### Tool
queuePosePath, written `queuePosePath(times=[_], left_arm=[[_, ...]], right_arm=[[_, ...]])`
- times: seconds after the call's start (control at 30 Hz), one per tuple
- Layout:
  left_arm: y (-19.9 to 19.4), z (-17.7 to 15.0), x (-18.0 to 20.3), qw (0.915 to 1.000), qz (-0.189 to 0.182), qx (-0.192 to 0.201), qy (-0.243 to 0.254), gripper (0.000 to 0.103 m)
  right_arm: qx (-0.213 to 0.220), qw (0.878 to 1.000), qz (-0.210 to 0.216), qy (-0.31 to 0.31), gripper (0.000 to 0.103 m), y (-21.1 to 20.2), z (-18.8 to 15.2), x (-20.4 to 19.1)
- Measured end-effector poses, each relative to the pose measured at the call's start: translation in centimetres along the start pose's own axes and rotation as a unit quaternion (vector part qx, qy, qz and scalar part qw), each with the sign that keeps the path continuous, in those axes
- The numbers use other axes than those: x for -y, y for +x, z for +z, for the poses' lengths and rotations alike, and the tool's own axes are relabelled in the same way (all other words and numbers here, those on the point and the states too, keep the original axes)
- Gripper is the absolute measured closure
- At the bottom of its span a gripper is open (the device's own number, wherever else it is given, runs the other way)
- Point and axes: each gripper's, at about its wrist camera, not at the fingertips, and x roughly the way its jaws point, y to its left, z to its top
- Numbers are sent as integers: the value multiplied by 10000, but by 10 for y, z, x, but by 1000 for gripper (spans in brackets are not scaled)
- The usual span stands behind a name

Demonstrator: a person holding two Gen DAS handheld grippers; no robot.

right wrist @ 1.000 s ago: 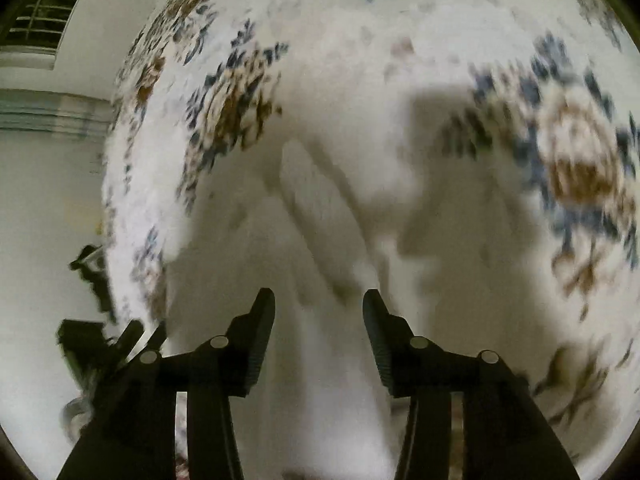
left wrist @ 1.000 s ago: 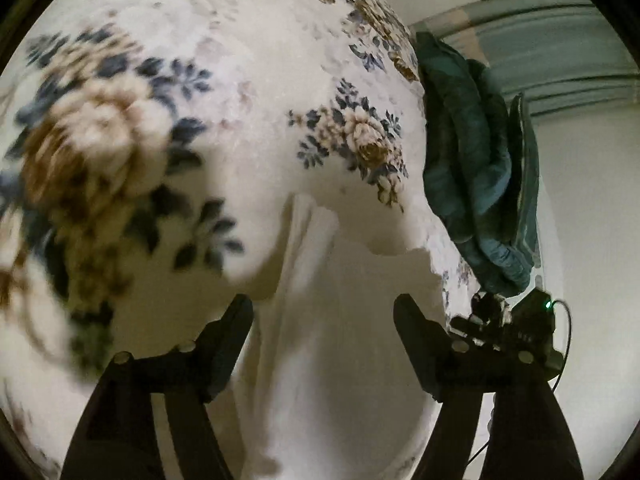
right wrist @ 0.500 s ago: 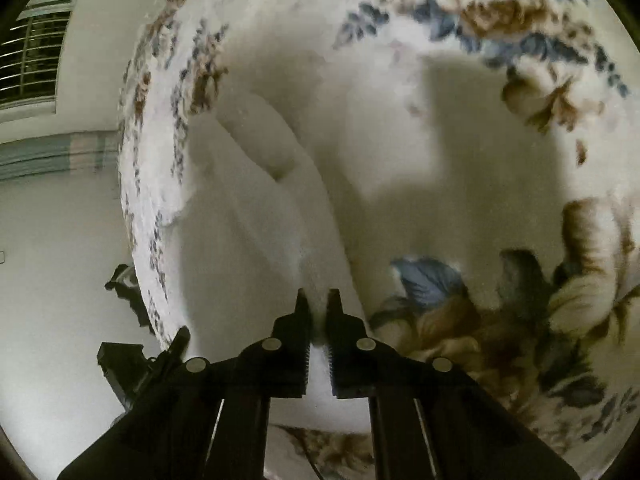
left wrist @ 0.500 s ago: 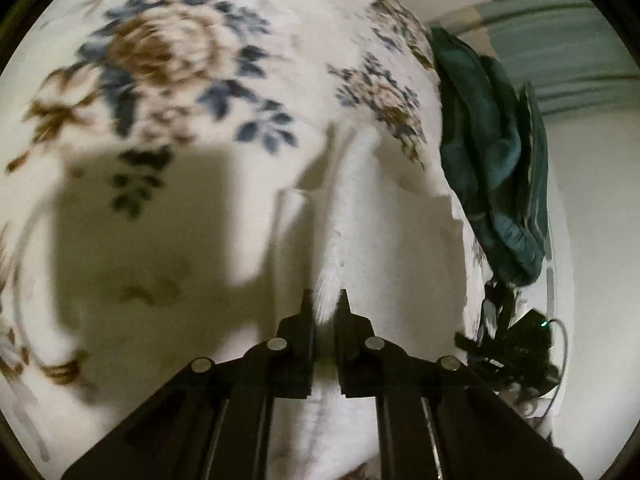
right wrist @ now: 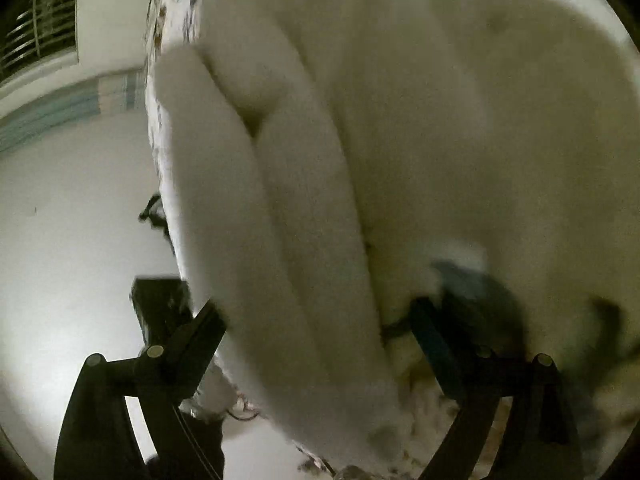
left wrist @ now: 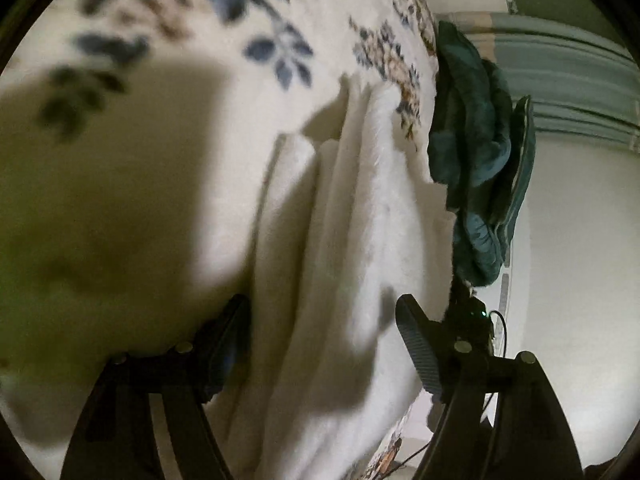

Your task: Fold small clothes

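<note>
One white fuzzy garment (left wrist: pixel 352 248), long soft folds, floral bedspread (left wrist: pixel 168 128)

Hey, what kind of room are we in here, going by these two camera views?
Probably a bedroom at home. A floral bedspread covers a soft surface that looks like a bed, a white fleece garment lies on it, a teal garment is heaped at its edge, and there is a barred window.

The white garment (left wrist: pixel 360 260) is a soft, fuzzy cloth with a matt nap, lying in thick rounded folds through the middle of both views. Under it, the floral bedspread (left wrist: pixel 280 40) looks like smooth matt printed cloth. At the right of the left wrist view, the teal fabric (left wrist: pixel 476 152) looks plush and crumpled. The left gripper (left wrist: pixel 322 344) has matt black plastic fingers (left wrist: pixel 416 344) with ribbed pads and small shiny metal screws.
</note>
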Motion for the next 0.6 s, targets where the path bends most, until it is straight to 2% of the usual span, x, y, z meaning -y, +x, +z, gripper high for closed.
queuePosePath(times=[0.17,0.3,0.33,0.37,0.4,0.43,0.5,0.6], left_arm=[[18,12,5,9998,-130,-159,28,30],[19,13,13,9997,-127,-103,201,32],[19,12,15,9995,-107,-86,272,42],[19,11,18,9994,-35,-56,338,61],[16,10,22,9993,3,12,375,68],[12,10,24,9992,-15,92,388,74],[1,12,33,9988,-12,224,443,77],[-8,14,49,9974,47,271,671,78]], right_arm=[[-245,9985,481,-103,6,26,16,-5],[-351,9984,389,-216,7,37,23,-14],[-335,9984,335,-302,11,39,23,-18],[-279,9985,277,-387,18,40,22,-22],[-234,9986,181,-439,41,41,21,-25],[-183,9987,118,-461,48,41,21,-28],[28,9990,117,-421,55,37,17,-32],[229,9986,31,-482,58,30,10,-50]])
